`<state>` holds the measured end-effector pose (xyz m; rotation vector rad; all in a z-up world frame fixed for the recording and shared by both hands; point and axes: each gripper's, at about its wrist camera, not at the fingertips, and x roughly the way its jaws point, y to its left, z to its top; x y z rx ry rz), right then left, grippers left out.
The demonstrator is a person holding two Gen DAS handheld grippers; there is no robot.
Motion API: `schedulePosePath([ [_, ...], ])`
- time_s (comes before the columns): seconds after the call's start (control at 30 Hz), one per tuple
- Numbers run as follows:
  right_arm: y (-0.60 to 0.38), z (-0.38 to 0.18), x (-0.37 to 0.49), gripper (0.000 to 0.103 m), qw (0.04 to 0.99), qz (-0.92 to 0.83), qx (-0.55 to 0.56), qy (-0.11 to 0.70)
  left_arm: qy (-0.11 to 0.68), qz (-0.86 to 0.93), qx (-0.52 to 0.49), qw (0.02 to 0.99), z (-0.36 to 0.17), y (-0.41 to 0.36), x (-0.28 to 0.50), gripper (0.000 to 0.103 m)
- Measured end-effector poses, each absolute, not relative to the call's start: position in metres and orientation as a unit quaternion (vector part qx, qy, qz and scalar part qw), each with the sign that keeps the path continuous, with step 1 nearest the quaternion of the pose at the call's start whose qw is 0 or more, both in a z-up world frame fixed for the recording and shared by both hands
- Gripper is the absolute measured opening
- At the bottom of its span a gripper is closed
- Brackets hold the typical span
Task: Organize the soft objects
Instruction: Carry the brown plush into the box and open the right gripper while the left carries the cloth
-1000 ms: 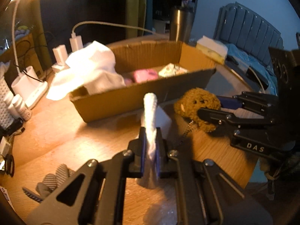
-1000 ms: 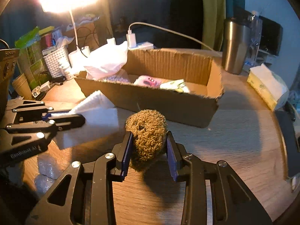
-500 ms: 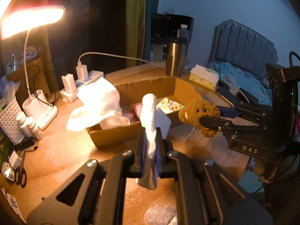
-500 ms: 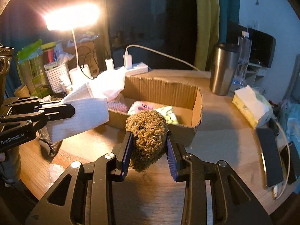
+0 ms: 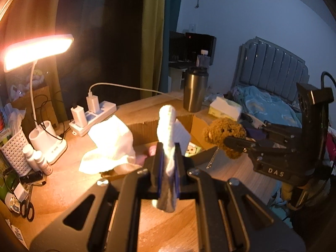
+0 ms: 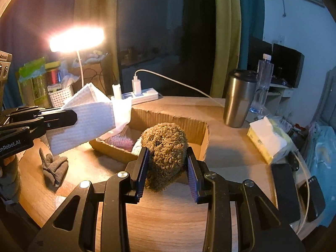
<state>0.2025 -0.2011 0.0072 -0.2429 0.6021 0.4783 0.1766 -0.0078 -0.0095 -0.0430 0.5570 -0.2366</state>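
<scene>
Two grips hold, both off the wooden table [image 6: 168, 220]. My left gripper [image 5: 167, 163] is clenched on a folded white cloth [image 5: 168, 130]; my right gripper [image 6: 167, 168] squeezes a brown plush toy [image 6: 166, 153]. Both hang just near of the cardboard box [image 6: 201, 140], cloth left, toy right.
</scene>
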Motion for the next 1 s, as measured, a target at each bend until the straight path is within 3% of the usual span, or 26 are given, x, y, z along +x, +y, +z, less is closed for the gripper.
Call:
schedulePosePath([
  [0.33, -0.210, 0.017, 0.221, 0.036, 0.928, 0.223, -0.109, 0.278, 0.251, -0.117, -0.027, 0.961, 0.002, -0.015, 0.194, 0.008],
  [1.0, -0.214, 0.007, 0.271, 0.036, 0.927, 0.219, -0.090, 0.289, 0.277, -0.123, -0.040, 0.952, -0.021, -0.027, 0.245, 0.008],
])
